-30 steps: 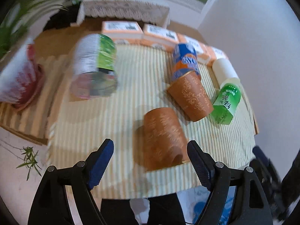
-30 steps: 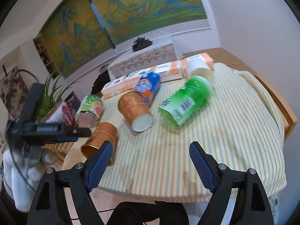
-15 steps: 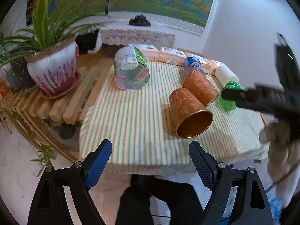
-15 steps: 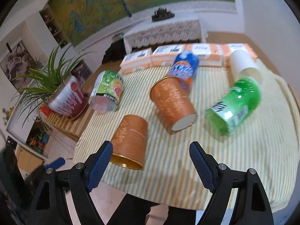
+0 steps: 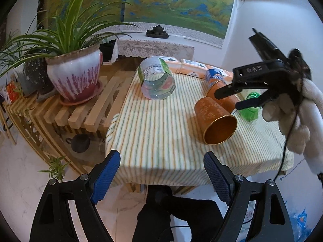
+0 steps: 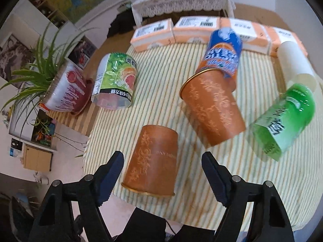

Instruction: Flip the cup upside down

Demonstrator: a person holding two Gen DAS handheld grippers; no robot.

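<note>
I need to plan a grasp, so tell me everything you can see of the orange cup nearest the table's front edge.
The near orange cup is a tapered cup with a pale vine pattern on a matte orange wall, a gold rim and a shiny gold inside. It lies on its side on the striped tablecloth, mouth toward the table's front edge, base toward the second orange cup. Nothing grips it; the right gripper hangs open around its mouth end.

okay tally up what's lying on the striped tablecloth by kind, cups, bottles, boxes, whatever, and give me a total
Orange cups: 2
Bottles: 4, green-label, blue-orange, green, white
Orange boxes: 4 visible
Total: 10
</note>
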